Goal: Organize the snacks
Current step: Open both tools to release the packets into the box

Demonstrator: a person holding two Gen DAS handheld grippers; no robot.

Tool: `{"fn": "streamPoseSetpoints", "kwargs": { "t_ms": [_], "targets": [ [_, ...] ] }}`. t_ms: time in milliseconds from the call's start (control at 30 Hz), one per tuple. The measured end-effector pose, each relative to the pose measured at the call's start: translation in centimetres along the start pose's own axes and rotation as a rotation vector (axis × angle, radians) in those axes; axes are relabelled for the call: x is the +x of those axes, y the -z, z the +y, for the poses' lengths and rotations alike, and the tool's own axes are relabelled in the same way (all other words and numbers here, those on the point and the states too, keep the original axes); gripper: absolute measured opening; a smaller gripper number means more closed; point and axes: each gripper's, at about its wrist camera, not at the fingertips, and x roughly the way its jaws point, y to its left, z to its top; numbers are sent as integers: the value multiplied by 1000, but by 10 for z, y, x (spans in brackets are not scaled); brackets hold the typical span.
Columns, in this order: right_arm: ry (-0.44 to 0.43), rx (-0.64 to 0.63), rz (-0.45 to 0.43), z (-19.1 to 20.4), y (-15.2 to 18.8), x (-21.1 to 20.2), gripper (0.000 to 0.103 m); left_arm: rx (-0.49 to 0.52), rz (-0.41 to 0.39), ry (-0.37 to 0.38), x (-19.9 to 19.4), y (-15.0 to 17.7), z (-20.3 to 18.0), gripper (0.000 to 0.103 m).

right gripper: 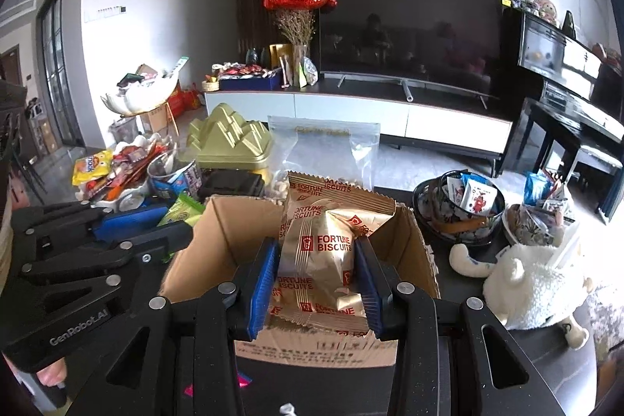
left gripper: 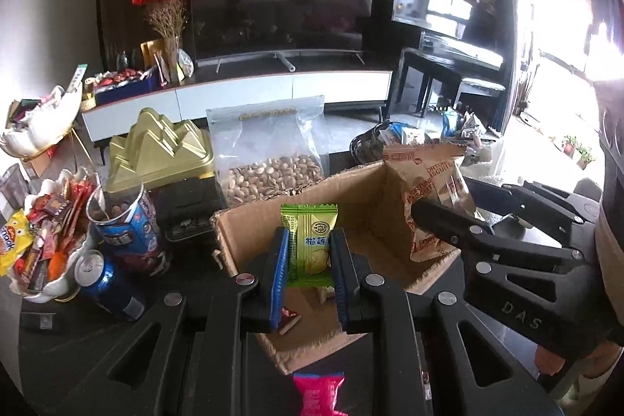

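mid-sort, by the look of it. nearest, a pink packet [left gripper: 318,390] loose on the tabletop [left gripper: 78,330], not yet packed. left tongs [left gripper: 310,256] pinching a green candy packet [left gripper: 310,240], right tongs [right gripper: 316,273] pinching a gold biscuit bag [right gripper: 319,260], both over the open cardboard box [left gripper: 374,205]. barely anything inside. farther back, heaped snack bowls [left gripper: 50,244] unsorted; most left to do.

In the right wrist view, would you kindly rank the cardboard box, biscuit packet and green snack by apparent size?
1. cardboard box
2. biscuit packet, though enlarged by nearness
3. green snack, mostly hidden
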Motion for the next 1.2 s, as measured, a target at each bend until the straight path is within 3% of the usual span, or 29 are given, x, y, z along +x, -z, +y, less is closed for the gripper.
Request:
{"fn": "streamPoseSetpoints", "kwargs": {
  "t_ms": [67,133,167,200,400,833,1200],
  "targets": [
    [1,0,9,-3,-2,8,41,2,9,-14,6,-3,0,24],
    [16,6,23,-7,-4,16,52,2,6,-30,9,-6,2,39],
    [24,12,28,-10,-4,19,63,-1,2,-41,8,-7,3,40],
    [33,21,29,-11,-4,20,64,-4,-2,-55,7,-6,5,42],
    [61,2,27,-6,6,8,64,-9,-36,-96,-17,5,7,52],
    [20,14,-5,16,36,-49,64,-3,-113,-110,-76,46,-2,57],
    [5,-6,10,32,76,-64,64,-4,-83,-89,-85,86,-6,60]
  ]
}}
